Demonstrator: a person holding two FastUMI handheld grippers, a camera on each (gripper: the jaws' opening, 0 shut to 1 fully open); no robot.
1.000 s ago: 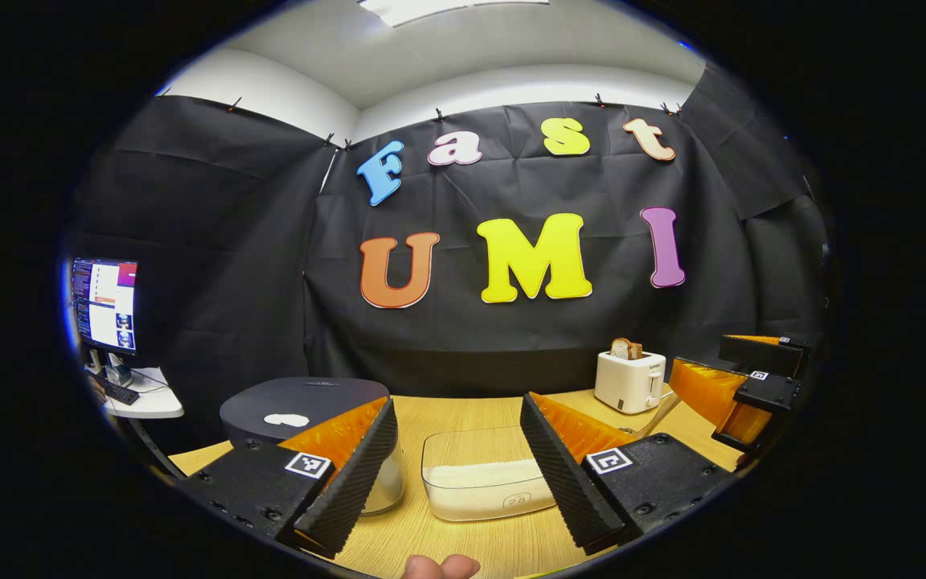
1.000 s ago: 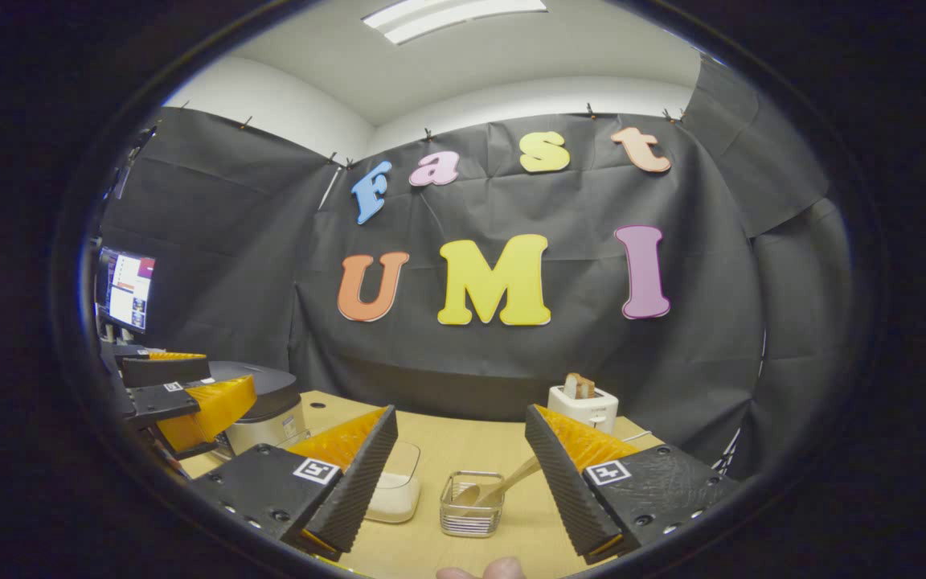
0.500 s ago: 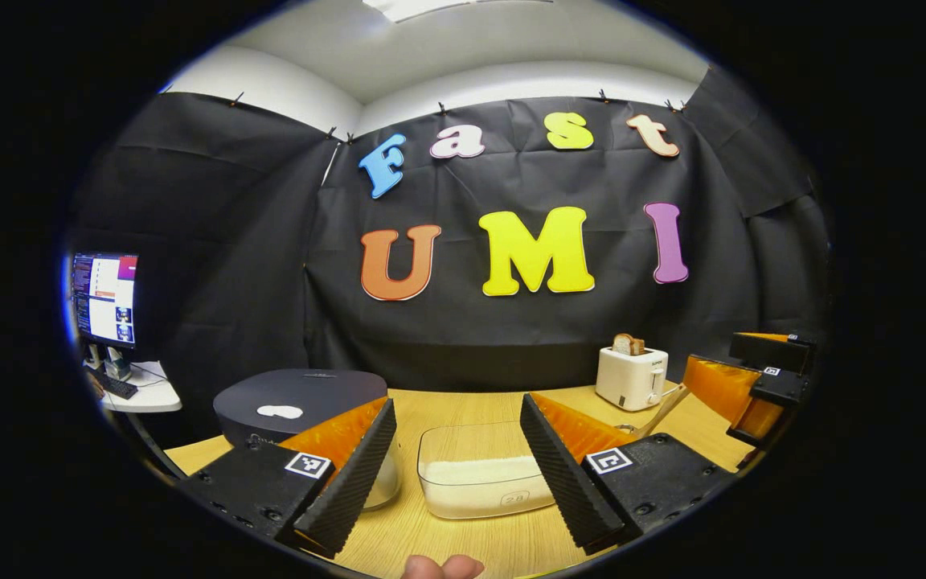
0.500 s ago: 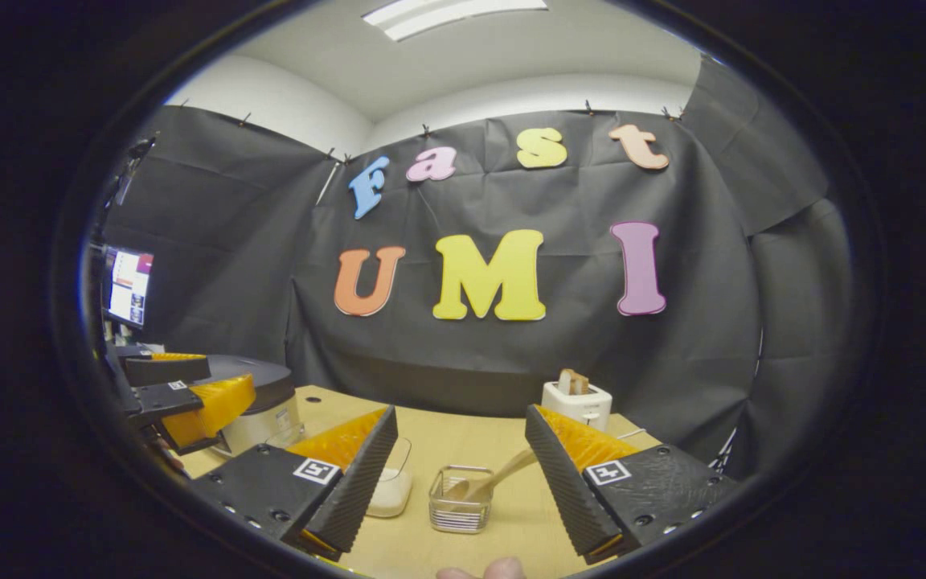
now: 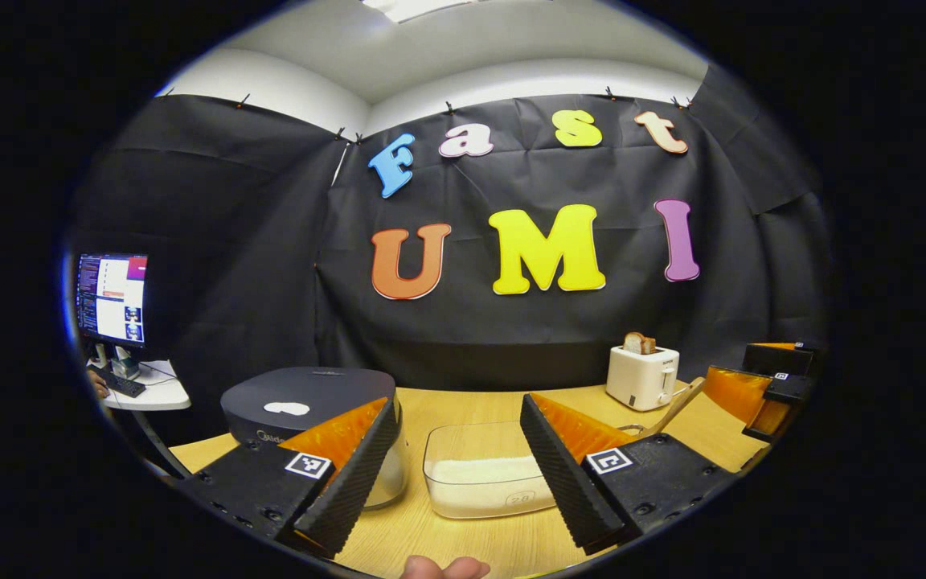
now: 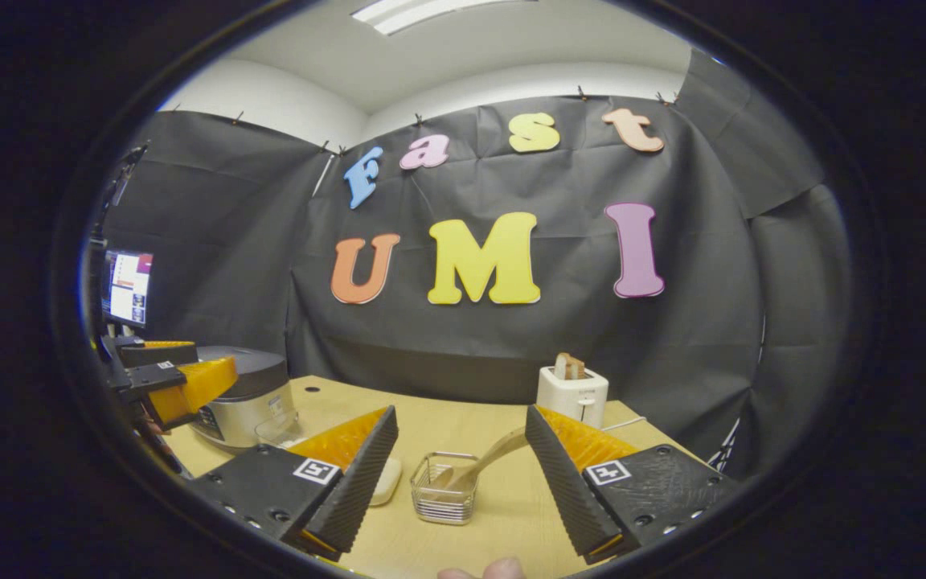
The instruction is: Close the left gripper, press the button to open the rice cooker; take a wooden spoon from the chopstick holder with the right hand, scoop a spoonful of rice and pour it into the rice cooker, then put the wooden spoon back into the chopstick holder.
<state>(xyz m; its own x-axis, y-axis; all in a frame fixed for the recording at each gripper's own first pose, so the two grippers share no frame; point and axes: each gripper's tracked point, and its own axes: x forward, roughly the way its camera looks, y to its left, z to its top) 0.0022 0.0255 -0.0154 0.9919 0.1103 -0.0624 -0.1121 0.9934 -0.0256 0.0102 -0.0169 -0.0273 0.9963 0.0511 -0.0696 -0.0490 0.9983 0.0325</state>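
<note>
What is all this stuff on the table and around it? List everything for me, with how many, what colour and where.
rice cooker: one, dark lid shut, silver body, table's left side.
rice container: one, clear, white rice inside, mid-table beside the cooker.
chopstick holder: one, wire, silvery, right of the container.
wooden spoon: one, pale wood, leaning in the holder.
toaster: one, white, toast in its slot, far right of table.
table: one, light wood.
monitor: one, lit, on a side desk at far left.
left gripper: one, open, over the table's near edge.
right gripper: one, open, facing the holder.
</note>
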